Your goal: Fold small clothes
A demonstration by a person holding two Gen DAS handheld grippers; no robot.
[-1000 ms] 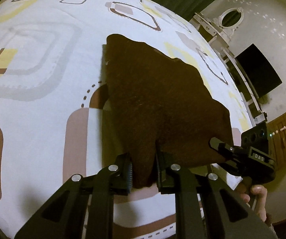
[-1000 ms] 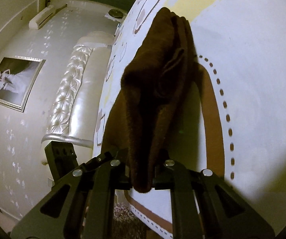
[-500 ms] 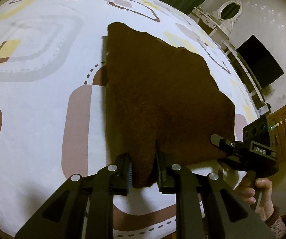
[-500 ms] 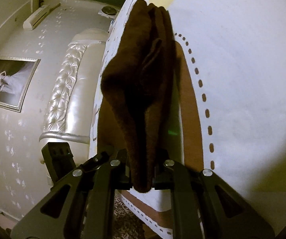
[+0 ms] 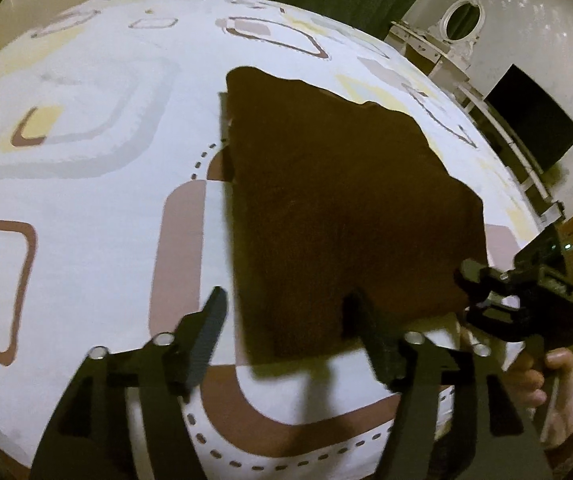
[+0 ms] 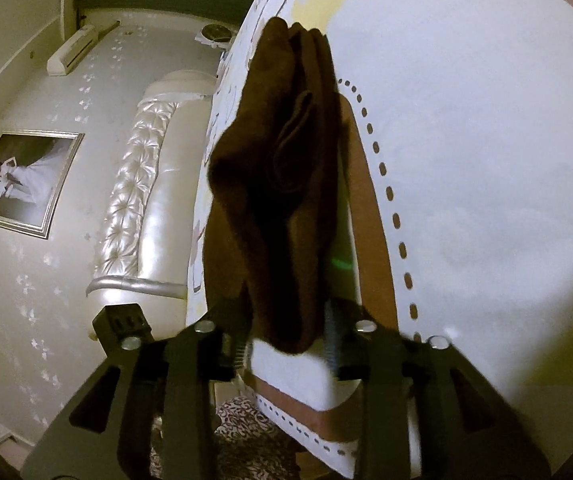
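Brown cloth (image 5: 338, 216) lies flat on the bed sheet (image 5: 86, 208), stretching toward twelve o'clock from both opening, released grippers, left gripper (image 5: 286, 328) at its near corner, right gripper (image 6: 286, 344) equally close

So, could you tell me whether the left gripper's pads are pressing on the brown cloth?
No, the left gripper is opening, its fingers standing clear of the brown cloth between them.

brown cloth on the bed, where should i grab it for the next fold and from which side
Probably at its near corners. The brown cloth lies flat on the bedsheet, its near edge facing both grippers. The left gripper and right gripper are opening around those corners, so come in low from the near side and pinch them again.
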